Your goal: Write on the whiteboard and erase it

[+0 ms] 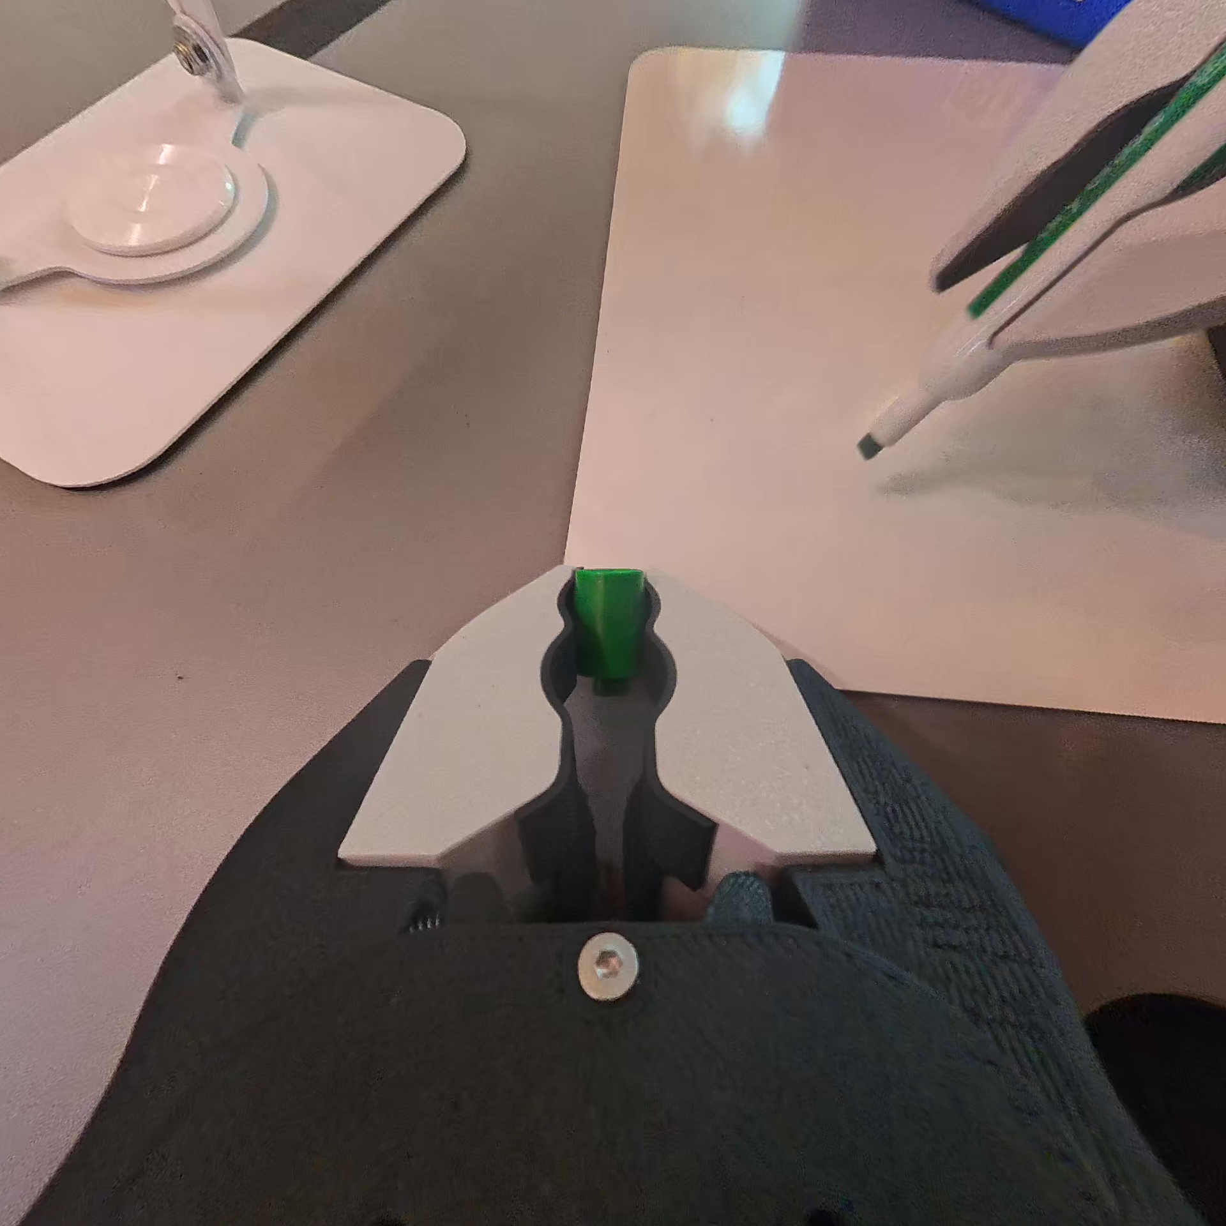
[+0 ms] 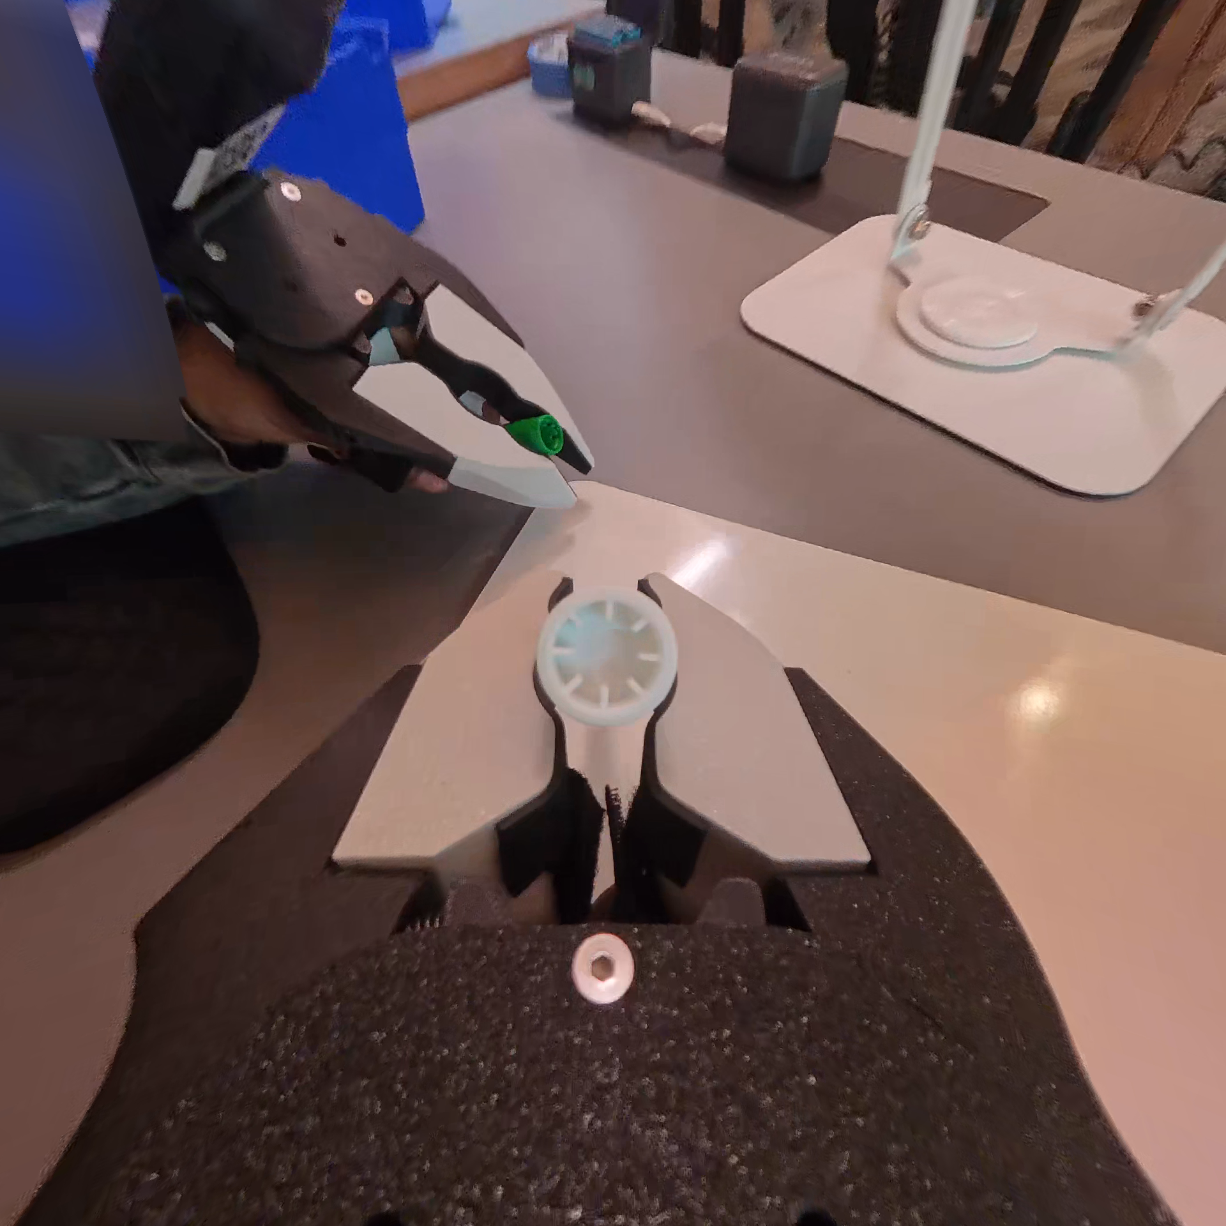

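Marker (image 2: 607, 657) tip hidden, cap (image 1: 609, 627) half-enclosed

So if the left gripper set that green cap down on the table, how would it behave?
The green cap looks like small hollow plastic, so probably very light and stiff. Its round, slightly tapered body would likely roll in a curve if laid on its side on the smooth table. Stood on its open end it may stay put, though easily knocked over.

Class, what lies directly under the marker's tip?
Bare whiteboard with the marker's shadow; no writing shows. The right gripper covers the board's far right part.
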A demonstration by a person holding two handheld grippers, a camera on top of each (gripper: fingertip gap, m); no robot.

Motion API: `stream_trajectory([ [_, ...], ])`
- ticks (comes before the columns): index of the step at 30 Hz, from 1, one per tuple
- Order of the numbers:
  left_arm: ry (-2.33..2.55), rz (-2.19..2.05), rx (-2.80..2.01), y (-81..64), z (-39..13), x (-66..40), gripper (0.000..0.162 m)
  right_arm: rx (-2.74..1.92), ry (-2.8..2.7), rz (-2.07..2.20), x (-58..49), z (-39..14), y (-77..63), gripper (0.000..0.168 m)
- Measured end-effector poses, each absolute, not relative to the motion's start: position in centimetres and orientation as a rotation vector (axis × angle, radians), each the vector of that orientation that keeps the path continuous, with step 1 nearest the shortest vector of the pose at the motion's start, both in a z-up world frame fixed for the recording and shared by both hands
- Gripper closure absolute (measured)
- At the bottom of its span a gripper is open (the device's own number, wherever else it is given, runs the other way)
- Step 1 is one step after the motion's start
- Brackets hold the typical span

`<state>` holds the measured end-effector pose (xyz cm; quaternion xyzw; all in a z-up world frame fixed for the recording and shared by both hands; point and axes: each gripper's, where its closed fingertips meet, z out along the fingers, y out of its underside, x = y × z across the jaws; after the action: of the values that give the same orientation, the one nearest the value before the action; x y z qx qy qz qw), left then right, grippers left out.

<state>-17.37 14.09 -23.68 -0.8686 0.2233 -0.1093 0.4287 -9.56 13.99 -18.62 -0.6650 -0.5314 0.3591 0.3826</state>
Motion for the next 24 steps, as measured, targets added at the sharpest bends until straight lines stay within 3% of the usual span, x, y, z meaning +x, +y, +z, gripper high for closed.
stream_trajectory([
  [24, 0.626, -0.287, -2.227, 13.5, -24.8, -17.0, 0.146, -1.672, -1.541, 0.802, -14.1, -20.7, 12.6, 0.149],
])
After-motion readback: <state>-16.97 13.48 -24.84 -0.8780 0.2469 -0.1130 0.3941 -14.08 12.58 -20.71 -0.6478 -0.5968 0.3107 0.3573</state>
